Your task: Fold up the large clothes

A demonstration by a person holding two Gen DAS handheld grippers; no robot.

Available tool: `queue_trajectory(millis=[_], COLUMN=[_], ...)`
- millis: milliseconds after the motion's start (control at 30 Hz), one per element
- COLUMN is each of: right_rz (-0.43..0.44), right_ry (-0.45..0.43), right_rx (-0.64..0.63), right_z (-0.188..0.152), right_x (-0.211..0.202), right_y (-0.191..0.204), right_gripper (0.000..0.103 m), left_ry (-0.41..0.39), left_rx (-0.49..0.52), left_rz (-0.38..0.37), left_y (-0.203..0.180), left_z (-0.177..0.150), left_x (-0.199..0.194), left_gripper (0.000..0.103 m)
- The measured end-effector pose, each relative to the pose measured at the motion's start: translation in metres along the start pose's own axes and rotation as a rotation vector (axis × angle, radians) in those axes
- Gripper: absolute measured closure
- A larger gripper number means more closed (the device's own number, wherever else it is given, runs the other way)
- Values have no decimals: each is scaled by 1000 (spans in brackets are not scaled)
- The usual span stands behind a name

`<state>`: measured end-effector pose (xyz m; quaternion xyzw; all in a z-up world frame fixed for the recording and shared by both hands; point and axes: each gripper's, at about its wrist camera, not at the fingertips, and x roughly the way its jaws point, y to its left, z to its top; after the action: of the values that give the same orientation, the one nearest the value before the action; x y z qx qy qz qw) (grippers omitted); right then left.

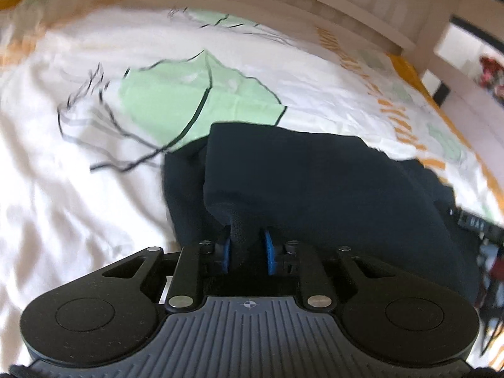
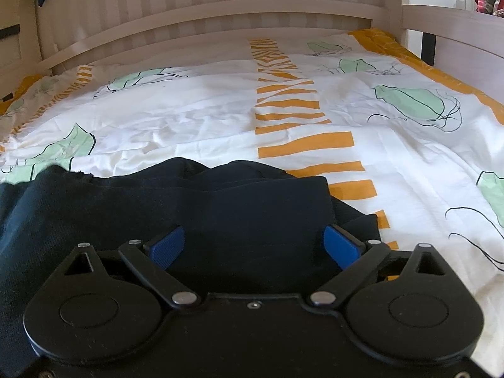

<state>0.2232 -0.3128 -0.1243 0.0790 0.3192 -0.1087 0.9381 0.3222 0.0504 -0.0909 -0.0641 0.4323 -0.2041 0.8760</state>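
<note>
A dark navy garment (image 1: 315,182) lies bunched on a bed with a white sheet printed with green shapes and orange stripes. My left gripper (image 1: 247,252) is shut on a pinched fold of the garment, with cloth between its blue pads (image 1: 269,252). In the right wrist view the same garment (image 2: 220,208) lies folded in front of me. My right gripper (image 2: 255,245) is open, its blue pads (image 2: 341,247) spread wide over the cloth, holding nothing.
The bed sheet (image 2: 204,116) stretches ahead to a pale wooden slatted headboard (image 2: 220,9). A wooden side rail (image 2: 456,28) runs on the right. The left wrist view is motion-blurred; the other gripper's dark body (image 1: 475,223) shows at its right edge.
</note>
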Motion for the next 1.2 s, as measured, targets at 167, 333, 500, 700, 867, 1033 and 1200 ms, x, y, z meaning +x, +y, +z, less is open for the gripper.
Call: queue_trajectory(millis=[167, 333, 500, 700, 867, 1033, 1200], right_rz=[0, 1, 23, 99, 168, 145, 208], right_ry=[2, 1, 7, 26, 31, 48, 143], right_rx=[0, 3, 16, 43, 100, 161, 246], right_z=[0, 0, 1, -2, -7, -14, -31], right_x=[0, 0, 0, -12, -38, -69, -80], right_y=[1, 2, -1, -12, -33, -65, -95], right_gripper=[6, 6, 2, 1, 0, 0, 0], left_ry=[-4, -22, -19, -22, -11, 30, 46], left_rx=[47, -29, -37, 3, -56, -136, -181], left_rz=[49, -17, -99, -63, -69, -88, -110], left_y=[-12, -2, -7, -8, 9, 30, 39], left_z=[0, -4, -3, -11, -19, -31, -40], left_x=[4, 2, -2, -21, -35, -39, -37], left_gripper=[78, 57, 16, 13, 5, 4, 3])
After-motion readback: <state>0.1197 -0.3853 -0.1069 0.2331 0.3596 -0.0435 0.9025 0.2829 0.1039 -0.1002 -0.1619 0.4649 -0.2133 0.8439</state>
